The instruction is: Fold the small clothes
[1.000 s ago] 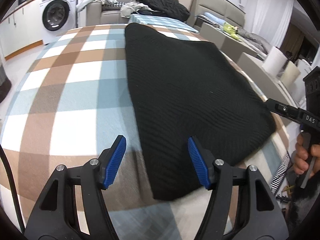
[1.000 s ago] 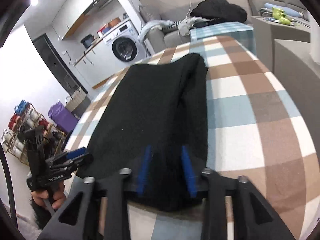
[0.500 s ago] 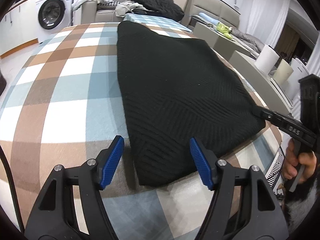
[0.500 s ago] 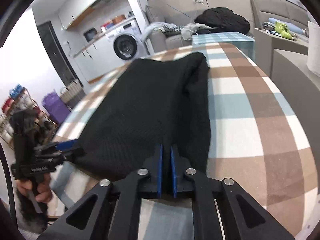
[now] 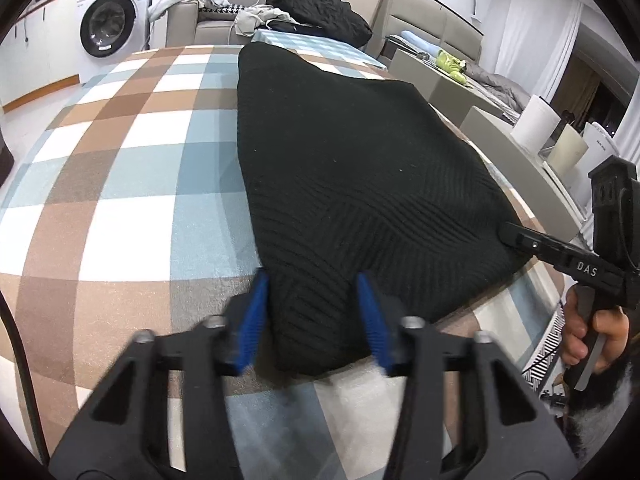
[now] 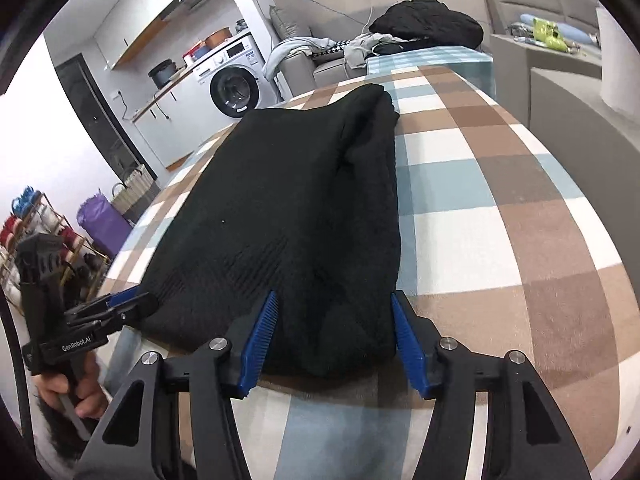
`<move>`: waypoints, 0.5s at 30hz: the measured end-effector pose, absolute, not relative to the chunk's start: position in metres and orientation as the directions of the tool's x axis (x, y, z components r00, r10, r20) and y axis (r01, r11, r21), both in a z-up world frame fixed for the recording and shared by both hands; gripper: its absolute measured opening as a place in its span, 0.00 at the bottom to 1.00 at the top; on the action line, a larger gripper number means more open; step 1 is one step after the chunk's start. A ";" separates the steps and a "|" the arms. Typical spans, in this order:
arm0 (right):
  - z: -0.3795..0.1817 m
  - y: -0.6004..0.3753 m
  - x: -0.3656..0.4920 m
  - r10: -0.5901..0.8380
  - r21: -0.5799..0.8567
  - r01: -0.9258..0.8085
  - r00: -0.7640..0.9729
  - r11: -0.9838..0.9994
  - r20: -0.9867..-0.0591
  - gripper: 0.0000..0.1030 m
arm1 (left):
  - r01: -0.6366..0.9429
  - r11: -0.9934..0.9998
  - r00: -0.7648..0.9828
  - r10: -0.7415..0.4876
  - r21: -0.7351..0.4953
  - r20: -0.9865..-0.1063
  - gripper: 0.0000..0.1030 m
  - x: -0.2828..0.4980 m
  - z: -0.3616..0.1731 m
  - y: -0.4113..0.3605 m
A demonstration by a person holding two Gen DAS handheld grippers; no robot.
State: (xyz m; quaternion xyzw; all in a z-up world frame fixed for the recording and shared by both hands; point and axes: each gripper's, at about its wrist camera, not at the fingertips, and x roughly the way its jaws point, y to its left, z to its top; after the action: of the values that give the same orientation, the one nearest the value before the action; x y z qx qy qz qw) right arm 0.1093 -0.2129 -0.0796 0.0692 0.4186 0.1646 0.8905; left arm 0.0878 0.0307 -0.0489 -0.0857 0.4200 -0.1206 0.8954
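We see a plaid cloth (image 5: 120, 208) — brown, blue and white squares — over the work surface. Behind it sits a grey sofa (image 5: 188, 28) heaped with loose laundry (image 6: 304, 48) and a black bundle (image 6: 428, 22). A washer (image 5: 108, 20) stands under a counter (image 6: 168, 84) against the white wall, with pots (image 6: 218, 36) on top and a cupboard (image 6: 136, 36) above. By the dark door (image 6: 100, 120) we find a purple bag (image 6: 100, 220), a basket (image 6: 132, 188) and a rack (image 6: 36, 224) of yarn. On the far side — grey cabinets (image 5: 424, 72) and white curtains (image 5: 532, 36).
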 end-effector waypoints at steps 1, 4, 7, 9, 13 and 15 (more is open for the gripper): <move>-0.081 -0.212 0.112 0.368 0.278 -0.241 0.586 0.930 -0.722 0.40 | 0.146 0.957 0.620 -0.286 -0.251 -0.730 0.25 0.088 -0.048 0.030; -0.082 -0.207 0.114 0.365 0.278 -0.237 0.587 0.931 -0.722 0.34 | 0.142 0.961 0.624 -0.274 -0.238 -0.732 0.23 0.088 -0.048 0.028; -0.082 -0.199 0.117 0.349 0.249 -0.247 0.590 0.937 -0.728 0.32 | 0.125 0.966 0.628 -0.255 -0.228 -0.735 0.23 0.093 -0.048 0.030; -0.082 -0.196 0.123 0.351 0.254 -0.244 0.583 0.936 -0.732 0.32 | 0.115 0.969 0.629 -0.241 -0.219 -0.739 0.23 0.097 -0.047 0.033; -0.083 -0.185 0.136 0.345 0.240 -0.253 0.573 0.937 -0.744 0.32 | 0.095 0.978 0.628 -0.202 -0.184 -0.752 0.23 0.108 -0.045 0.039; -0.083 -0.178 0.141 0.339 0.221 -0.267 0.568 0.938 -0.750 0.32 | 0.081 0.982 0.634 -0.181 -0.168 -0.752 0.23 0.115 -0.044 0.043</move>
State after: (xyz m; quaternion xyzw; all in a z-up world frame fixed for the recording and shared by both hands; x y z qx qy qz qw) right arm 0.1411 -0.1783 -0.0827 0.0416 0.4319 0.1712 0.8846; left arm 0.1150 0.0426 -0.0437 -0.0592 0.4216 -0.0728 0.9019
